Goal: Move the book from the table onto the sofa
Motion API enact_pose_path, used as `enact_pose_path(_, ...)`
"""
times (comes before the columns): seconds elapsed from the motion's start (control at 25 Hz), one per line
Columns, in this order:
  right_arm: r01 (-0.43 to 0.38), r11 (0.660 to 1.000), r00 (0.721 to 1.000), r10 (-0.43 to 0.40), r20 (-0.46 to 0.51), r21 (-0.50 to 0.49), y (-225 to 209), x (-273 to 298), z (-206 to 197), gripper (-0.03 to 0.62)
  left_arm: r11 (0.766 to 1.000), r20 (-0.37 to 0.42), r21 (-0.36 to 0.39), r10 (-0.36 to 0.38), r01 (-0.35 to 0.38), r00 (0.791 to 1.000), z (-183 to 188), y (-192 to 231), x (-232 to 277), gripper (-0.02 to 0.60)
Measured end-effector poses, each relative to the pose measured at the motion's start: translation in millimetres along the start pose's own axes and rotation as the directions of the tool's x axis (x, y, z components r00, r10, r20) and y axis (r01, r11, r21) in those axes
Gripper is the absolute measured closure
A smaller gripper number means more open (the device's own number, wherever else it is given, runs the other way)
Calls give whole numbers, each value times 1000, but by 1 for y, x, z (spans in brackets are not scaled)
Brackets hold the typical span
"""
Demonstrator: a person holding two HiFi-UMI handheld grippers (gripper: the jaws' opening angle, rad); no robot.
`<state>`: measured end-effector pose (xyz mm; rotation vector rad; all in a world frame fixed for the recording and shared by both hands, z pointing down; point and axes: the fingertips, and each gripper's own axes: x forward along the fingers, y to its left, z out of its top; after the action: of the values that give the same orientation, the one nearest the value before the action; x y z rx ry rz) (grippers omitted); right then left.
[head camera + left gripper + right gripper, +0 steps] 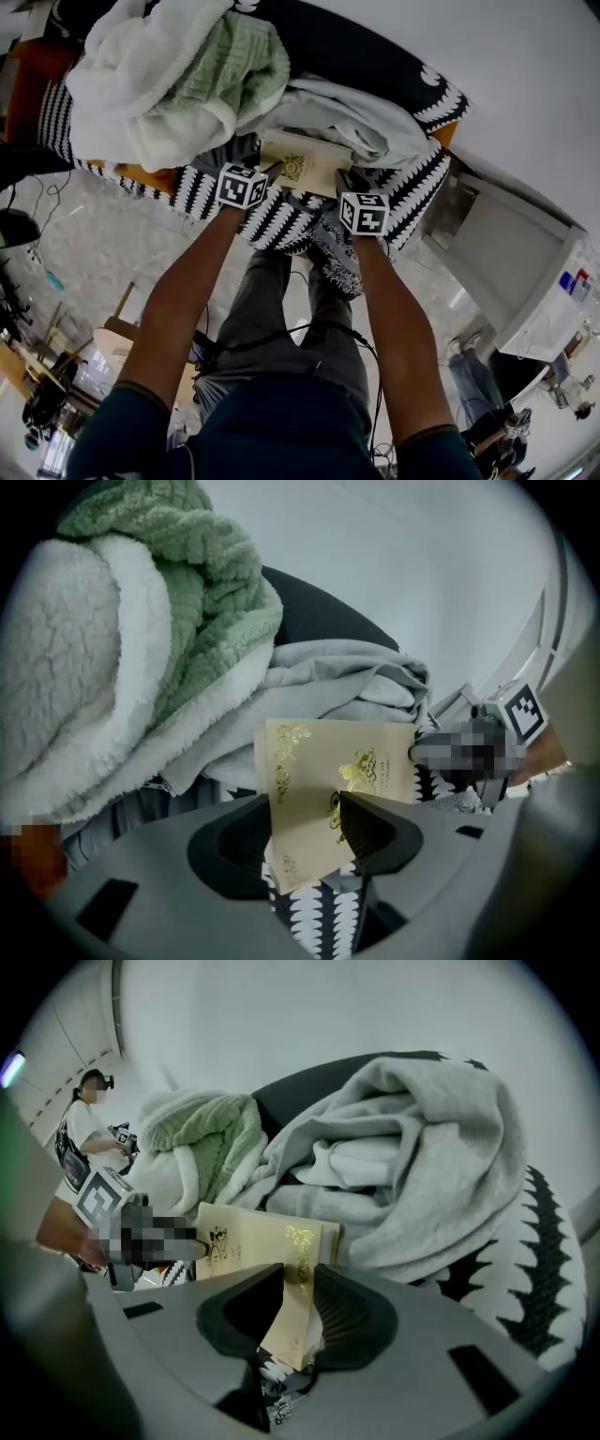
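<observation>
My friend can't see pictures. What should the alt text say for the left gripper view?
A cream book with gold patterns is clamped between the jaws of the left gripper. Behind it lie a fluffy green-and-white blanket and grey clothes.

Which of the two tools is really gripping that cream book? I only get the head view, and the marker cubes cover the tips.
Observer: Both. The left gripper view shows the left tool closed on the book, one jaw flat against its cover.
Operator: And the right one?
Observer: The right gripper view shows the right tool pinching the book by its edge.
Operator: Is that round emblem the cover's only decoration?
Observer: No. The left gripper view also shows gold scrollwork in a corner of the cover.
</observation>
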<state>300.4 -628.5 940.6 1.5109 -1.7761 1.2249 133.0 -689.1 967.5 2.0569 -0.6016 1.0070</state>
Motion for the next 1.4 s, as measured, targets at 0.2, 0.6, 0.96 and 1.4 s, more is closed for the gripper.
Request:
enact_pose_path(0.2, 2, 1000, 999, -3, -46, -10, -5, 18, -11, 489, 998, -86, 42, -33, 37, 996, -15, 9, 17, 356)
enact_pose_path(0.6, -5, 999, 995, 9, -99, 35, -19, 39, -8, 487, 996, -105, 76, -36, 44, 994, -8, 17, 32, 374)
enact_pose_path(0.96, 15, 1000, 991, -16, -134, -12, -20, 25, 1, 488, 996, -92, 92, 3, 6, 996, 3, 17, 7, 440)
enact_pose_path(1.4, -5, 998, 999, 2, -52, -66, -16, -26, 43, 489, 994, 24, 101, 30, -32, 999, 42, -5, -54, 577)
